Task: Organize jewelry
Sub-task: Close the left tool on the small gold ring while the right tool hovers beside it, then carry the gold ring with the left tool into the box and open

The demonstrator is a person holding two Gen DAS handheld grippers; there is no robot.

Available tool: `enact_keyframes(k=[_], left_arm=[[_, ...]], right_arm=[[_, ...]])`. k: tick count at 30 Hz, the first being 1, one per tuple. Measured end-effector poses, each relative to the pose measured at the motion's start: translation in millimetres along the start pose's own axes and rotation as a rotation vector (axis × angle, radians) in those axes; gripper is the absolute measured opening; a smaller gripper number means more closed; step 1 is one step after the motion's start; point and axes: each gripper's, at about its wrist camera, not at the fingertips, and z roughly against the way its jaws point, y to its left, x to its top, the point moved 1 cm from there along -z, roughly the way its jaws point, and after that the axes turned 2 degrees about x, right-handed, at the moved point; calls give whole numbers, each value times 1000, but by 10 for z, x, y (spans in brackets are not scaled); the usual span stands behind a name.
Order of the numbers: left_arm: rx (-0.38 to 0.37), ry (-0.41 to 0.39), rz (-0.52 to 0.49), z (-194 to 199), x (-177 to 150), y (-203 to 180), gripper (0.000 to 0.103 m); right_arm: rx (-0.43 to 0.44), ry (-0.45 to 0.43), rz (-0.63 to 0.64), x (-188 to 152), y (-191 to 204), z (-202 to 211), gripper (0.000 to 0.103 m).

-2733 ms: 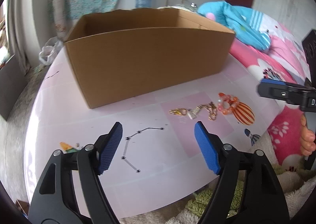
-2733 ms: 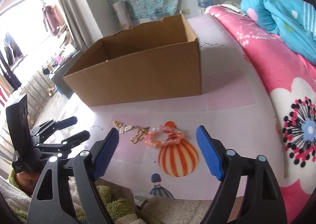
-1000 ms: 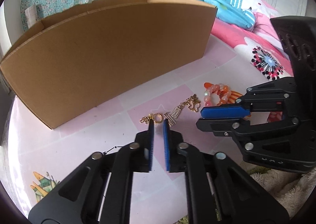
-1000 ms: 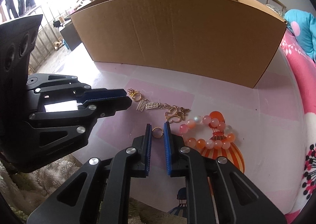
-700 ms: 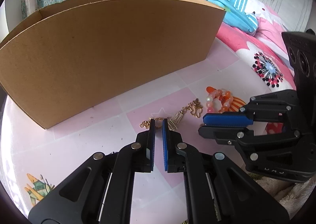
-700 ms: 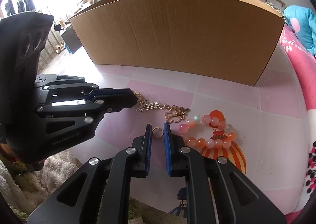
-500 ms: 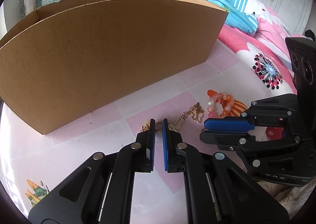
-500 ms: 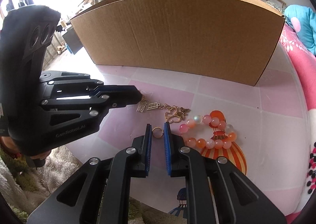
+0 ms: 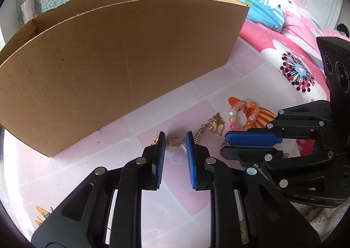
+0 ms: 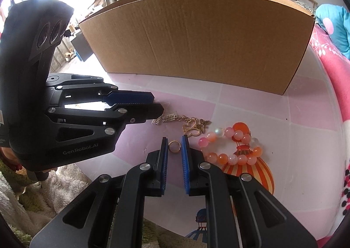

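The small gold ring (image 10: 174, 146) lies flat on the surface (image 10: 251, 103), squarely between the tips of the right gripper (image 10: 175, 145), whose jaws sit close about it, nearly touching; whether they pinch it I cannot tell. A second gold ring (image 9: 174, 142) lies between the left gripper (image 9: 175, 140) tips, whose jaws have just been opening and stand clear of it. The cardboard box (image 10: 196, 35) stands just beyond.

Pink table (image 10: 251, 103), box (image 10: 196, 35), bracelet (image 10: 229, 158), rings (image 10: 174, 146)
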Motion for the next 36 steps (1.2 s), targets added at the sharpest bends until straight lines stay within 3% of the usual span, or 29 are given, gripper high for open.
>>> enact_keyframes(k=[9, 14, 17, 27, 36], left_arm=[[54, 13, -70, -7, 15, -66, 18], [50, 14, -62, -14, 20, -52, 16], [38, 14, -66, -19, 16, -77, 9], [42, 1, -59, 9, -15, -55, 9], [33, -67, -21, 275, -17, 30, 9]], right_arm=[[-1, -1, -1, -4, 4, 0, 13], [0, -1, 0, -1, 5, -2, 13], [1, -2, -1, -3, 5, -2, 13], [11, -7, -13, 29, -9, 5, 13], [14, -42, -3, 71, 16, 124, 12]])
